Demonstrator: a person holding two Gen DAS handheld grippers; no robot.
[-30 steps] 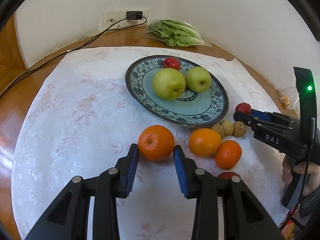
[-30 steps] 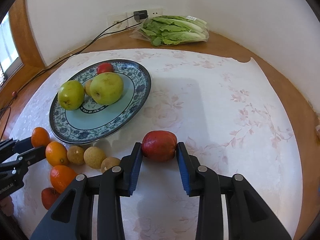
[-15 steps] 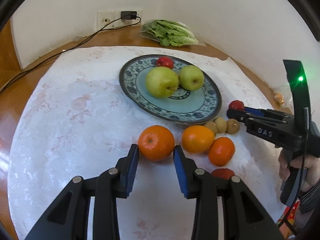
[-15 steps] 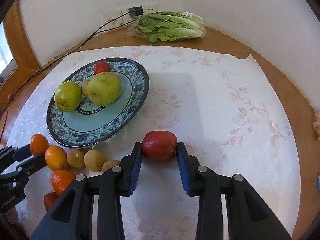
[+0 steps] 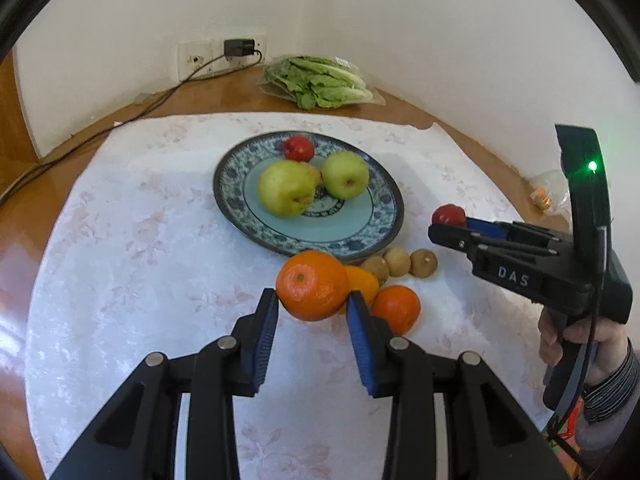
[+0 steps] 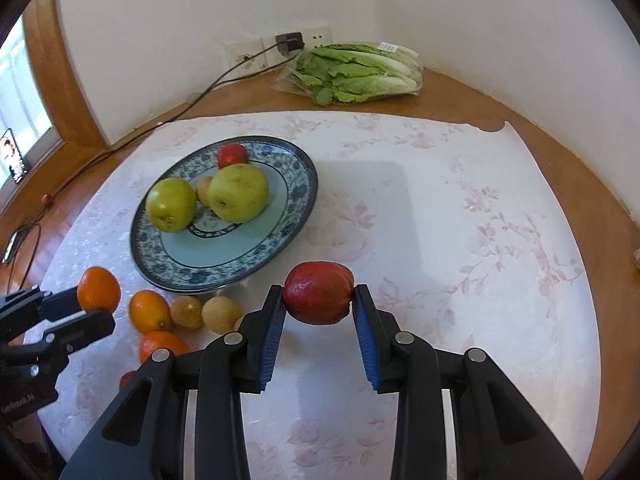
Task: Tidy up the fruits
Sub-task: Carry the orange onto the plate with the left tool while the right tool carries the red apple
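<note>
Both grippers angled down over cloth: left gripper [image 5: 312,312] clamps orange [image 5: 312,285], right gripper [image 6: 319,306] clamps red fruit [image 6: 319,293].

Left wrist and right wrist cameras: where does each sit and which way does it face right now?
Left wrist: rides the left gripper, angled down at the orange it clamps, the plate beyond; the right gripper and a hand show at right.
Right wrist: rides the right gripper, angled down at the clamped red fruit; the left gripper shows at left.
Shared: plate, two green apples, lettuce bag, wall socket.
</note>
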